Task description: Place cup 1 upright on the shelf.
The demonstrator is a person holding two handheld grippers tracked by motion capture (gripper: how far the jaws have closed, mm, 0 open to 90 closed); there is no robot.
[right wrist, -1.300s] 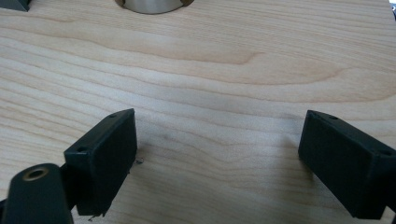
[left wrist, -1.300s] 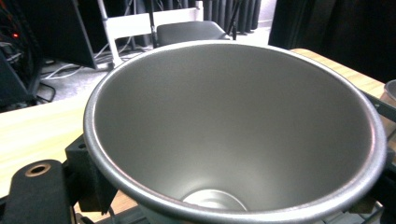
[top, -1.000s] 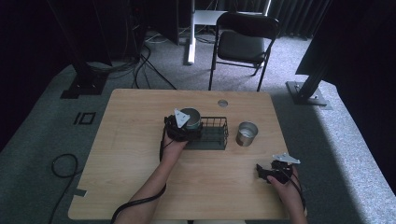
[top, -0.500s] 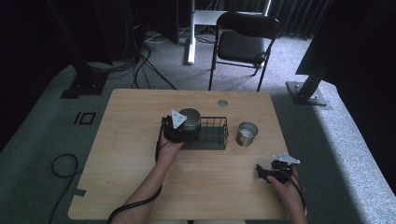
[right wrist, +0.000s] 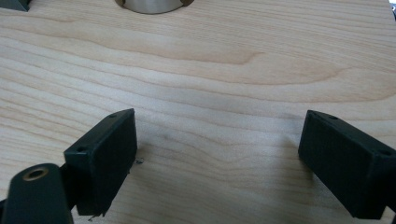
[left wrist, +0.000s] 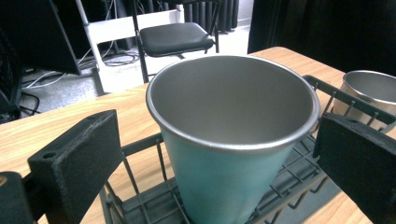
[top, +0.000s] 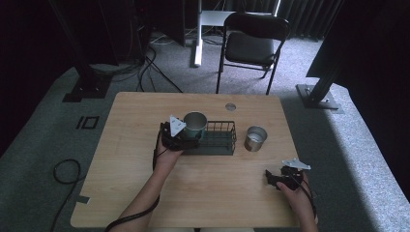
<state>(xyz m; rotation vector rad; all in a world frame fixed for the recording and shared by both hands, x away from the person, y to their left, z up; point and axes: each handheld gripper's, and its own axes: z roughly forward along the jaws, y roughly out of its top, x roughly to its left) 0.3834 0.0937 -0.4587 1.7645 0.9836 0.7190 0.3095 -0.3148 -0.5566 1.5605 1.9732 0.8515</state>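
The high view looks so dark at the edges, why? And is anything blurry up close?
High view: light falls on the table, the surroundings stay dim. Left gripper view: the teal cup is sharp, with soft glare inside. Right gripper view: the black fingers look slightly blurred.

Two metal cups are counted: one teal cup (top: 195, 124) stood inside the left end of the wire basket (top: 223, 140), and one silver cup (top: 255, 138) set just right of that basket. One basket is seen on one wooden table (top: 145, 111). Two grippers are counted, and one folding chair (top: 251, 46) is placed beyond the basket.
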